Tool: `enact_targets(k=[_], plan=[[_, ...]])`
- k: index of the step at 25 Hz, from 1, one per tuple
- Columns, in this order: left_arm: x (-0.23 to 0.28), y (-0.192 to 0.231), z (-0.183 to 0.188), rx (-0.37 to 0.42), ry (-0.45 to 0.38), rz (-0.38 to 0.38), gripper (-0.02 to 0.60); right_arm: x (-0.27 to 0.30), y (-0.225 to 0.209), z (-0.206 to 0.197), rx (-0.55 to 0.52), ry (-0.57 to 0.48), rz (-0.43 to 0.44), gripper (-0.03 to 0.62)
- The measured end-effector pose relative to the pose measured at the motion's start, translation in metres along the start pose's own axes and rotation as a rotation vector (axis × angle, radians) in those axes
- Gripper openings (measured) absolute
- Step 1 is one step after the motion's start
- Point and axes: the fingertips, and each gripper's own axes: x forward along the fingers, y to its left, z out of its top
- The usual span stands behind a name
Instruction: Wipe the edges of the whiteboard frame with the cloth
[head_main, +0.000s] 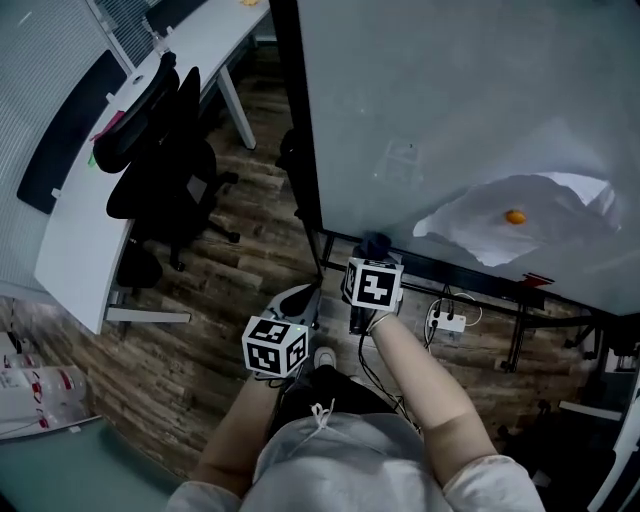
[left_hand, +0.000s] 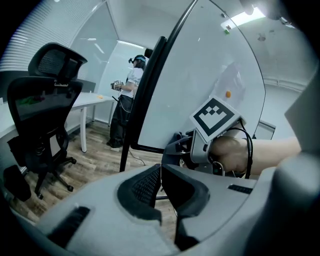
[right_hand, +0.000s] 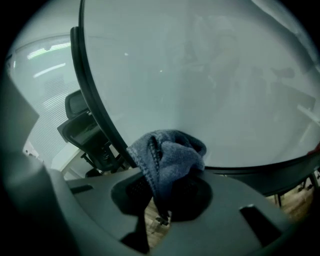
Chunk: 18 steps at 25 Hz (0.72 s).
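Note:
The whiteboard (head_main: 450, 110) stands upright with a black frame (head_main: 300, 150). Its left edge and bottom edge meet at a corner near my right gripper (head_main: 368, 264). That gripper is shut on a blue-grey cloth (head_main: 378, 242), bunched against the bottom left corner of the frame. In the right gripper view the cloth (right_hand: 167, 155) bulges out of the right gripper (right_hand: 162, 186), pressed where the frame (right_hand: 95, 110) turns. My left gripper (head_main: 298, 300) hangs lower and to the left, clear of the board. In its own view the left gripper (left_hand: 161, 179) is shut and holds nothing, and it faces the right gripper (left_hand: 186, 150).
A black office chair (head_main: 165, 170) and a white desk (head_main: 90, 250) stand left of the board. A power strip (head_main: 447, 322) with cables lies on the wood floor under the board's stand. Another person (left_hand: 127, 100) stands far behind the board.

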Motion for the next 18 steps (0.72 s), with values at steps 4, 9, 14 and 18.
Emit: enact_targets(k=[4, 9, 14, 18], plan=[[-0.008, 0.019, 0.004, -0.027, -0.019, 0.012, 0.018, 0.012, 0.028, 0.001, -0.001, 0.005, 0.066, 0.069], [-0.016, 0.033, -0.004, -0.009, 0.015, 0.027, 0.018, 0.024, 0.055, 0.004, -0.002, 0.023, 0.118, 0.069], [-0.022, 0.045, 0.004, -0.045, -0.006, 0.037, 0.018, 0.032, 0.070, 0.003, -0.002, 0.042, 0.125, 0.069], [-0.028, 0.055, 0.002, -0.073, -0.009, 0.044, 0.018, 0.039, 0.079, 0.004, 0.004, 0.050, 0.124, 0.069]])
